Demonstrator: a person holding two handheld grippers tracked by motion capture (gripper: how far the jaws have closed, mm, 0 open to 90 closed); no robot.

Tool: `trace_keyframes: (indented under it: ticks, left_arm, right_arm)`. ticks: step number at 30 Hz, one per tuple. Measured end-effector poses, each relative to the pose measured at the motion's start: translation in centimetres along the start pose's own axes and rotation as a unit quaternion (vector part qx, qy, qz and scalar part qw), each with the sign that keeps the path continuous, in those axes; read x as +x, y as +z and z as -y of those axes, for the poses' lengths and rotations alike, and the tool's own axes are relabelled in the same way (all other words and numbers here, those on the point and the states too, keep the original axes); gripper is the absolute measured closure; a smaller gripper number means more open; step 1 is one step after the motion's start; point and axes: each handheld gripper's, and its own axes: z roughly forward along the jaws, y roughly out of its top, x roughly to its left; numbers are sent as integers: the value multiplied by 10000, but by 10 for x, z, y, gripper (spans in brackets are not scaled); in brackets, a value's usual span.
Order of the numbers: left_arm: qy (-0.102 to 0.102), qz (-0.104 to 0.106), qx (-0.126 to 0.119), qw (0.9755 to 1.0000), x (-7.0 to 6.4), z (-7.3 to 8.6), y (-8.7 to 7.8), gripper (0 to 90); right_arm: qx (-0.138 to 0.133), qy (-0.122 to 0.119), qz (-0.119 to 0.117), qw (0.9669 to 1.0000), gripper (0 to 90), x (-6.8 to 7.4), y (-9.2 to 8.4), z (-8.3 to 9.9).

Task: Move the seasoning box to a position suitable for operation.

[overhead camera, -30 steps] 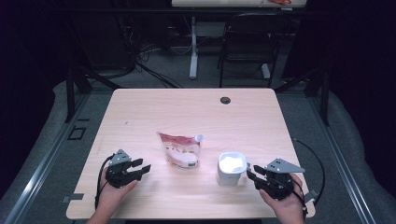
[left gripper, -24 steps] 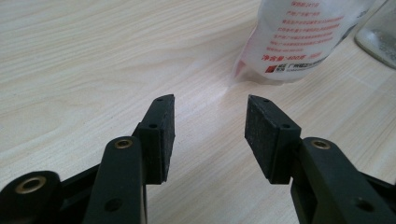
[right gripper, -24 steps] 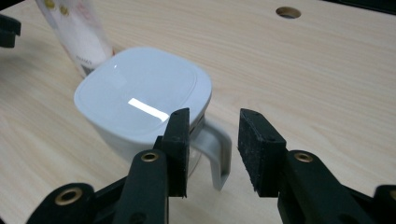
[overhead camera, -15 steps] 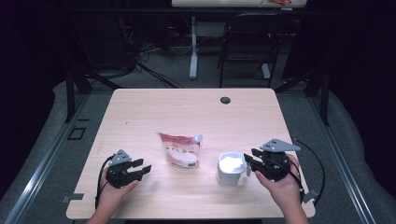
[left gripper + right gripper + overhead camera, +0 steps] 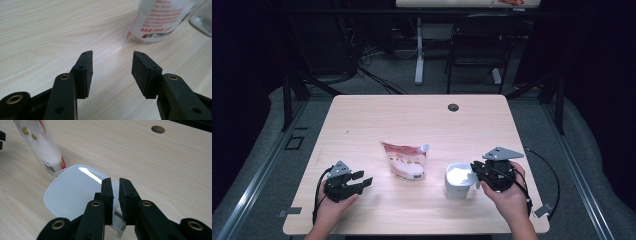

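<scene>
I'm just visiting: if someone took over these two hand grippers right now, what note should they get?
Left gripper: open, empty, low over the table, short of the spouted pouch.
Right gripper: jaws have just been closing at the right edge of the white container; a white tab sits between them, grip unclear.
Done: nothing yet; lid on, pouch lying flat.
Left: probably open the container, then handle the pouch.
</scene>
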Motion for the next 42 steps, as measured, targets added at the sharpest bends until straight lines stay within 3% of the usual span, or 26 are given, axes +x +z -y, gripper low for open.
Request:
trace_keyframes:
  ticks: [5,13,19,24,35,42]
  left_arm:
    - [82,14,27,10000,0,0,1,518]
    - [65,17,26,10000,0,0,1,518]
    - [60,18,31,10000,0,0,1,518]
    - [44,26,24,10000,-1,0,1,518]
    - [73,16,32,10000,0,-1,1,518]
    - [34,21,30,10000,-1,0,2,518]
  right_arm:
    - [62,10,4,10000,856,0,0,4]
    - [205,9,22,9998,819,0,4,10]
    - [178,46,-4,9998,804,-2,4,11]
    - [95,246,-144,9995,799,-6,4,14]
    - [71,307,-197,9993,831,-9,4,16]
    - [26,485,-333,9983,849,-13,4,18]
